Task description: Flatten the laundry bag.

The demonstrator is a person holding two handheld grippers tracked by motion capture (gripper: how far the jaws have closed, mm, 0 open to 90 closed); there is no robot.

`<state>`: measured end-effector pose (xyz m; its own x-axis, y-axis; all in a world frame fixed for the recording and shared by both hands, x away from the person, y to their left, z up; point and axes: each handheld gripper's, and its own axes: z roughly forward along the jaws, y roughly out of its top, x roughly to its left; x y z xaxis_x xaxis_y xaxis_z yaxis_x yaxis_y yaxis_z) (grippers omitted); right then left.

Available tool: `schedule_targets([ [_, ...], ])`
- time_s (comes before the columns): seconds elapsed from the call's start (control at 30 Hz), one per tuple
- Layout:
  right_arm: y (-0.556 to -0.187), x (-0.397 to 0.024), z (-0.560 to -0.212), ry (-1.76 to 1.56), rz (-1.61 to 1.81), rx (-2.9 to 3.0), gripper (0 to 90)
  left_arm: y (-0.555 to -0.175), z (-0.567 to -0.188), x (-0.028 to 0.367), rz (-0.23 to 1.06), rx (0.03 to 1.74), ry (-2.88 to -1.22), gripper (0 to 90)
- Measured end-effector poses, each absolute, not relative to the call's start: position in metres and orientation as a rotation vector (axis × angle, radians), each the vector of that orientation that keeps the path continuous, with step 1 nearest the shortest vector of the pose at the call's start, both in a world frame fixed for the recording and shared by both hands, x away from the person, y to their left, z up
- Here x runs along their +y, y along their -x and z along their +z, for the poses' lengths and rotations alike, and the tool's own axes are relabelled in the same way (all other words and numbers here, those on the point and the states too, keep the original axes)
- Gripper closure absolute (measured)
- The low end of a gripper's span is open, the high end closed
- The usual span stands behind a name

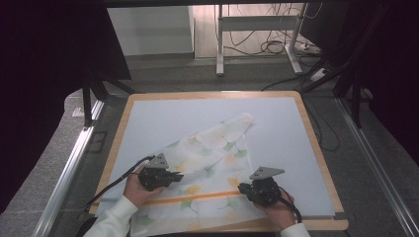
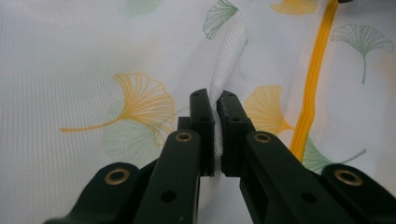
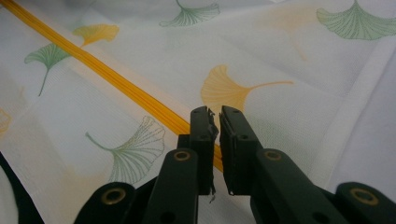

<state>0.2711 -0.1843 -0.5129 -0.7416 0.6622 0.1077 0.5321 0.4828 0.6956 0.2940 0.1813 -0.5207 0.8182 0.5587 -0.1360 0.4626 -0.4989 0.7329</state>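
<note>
Left gripper (image 2: 215, 100) fingers pinching a cloth (image 2: 93, 56) fold; right gripper (image 3: 215, 116) fingers nearly closed, empty.

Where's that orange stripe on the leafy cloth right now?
In the high view, the orange stripe crosses the cloth near the table's front edge, between the left gripper and right gripper.

A pale blue mat (image 1: 276, 123) covers a wooden table (image 1: 316, 148) with a light rim, and grey floor (image 1: 237, 79) surrounds it. Beyond the far edge stands a white metal frame (image 1: 257, 29) with black cables (image 1: 274, 47) tangled beneath it and a power strip (image 1: 309, 48) lying beside its right leg. Aluminium rails (image 1: 66, 168) run along both sides of the table, with dark curtains (image 1: 44, 64) behind them.
</note>
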Motion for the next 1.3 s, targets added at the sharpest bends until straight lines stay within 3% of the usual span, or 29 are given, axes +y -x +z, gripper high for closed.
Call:
schedule_targets([
  [0.2,-0.274,-0.184,-0.515,-1.041,1.088,2.548,88.7,-0.300,-0.517,0.185,0.146,0.766,-2.160,87.3],
  [1.3,-0.275,-0.184,-0.522,-1.022,1.045,2.593,88.7,-0.328,-0.507,0.211,0.162,0.779,-2.124,87.4],
])
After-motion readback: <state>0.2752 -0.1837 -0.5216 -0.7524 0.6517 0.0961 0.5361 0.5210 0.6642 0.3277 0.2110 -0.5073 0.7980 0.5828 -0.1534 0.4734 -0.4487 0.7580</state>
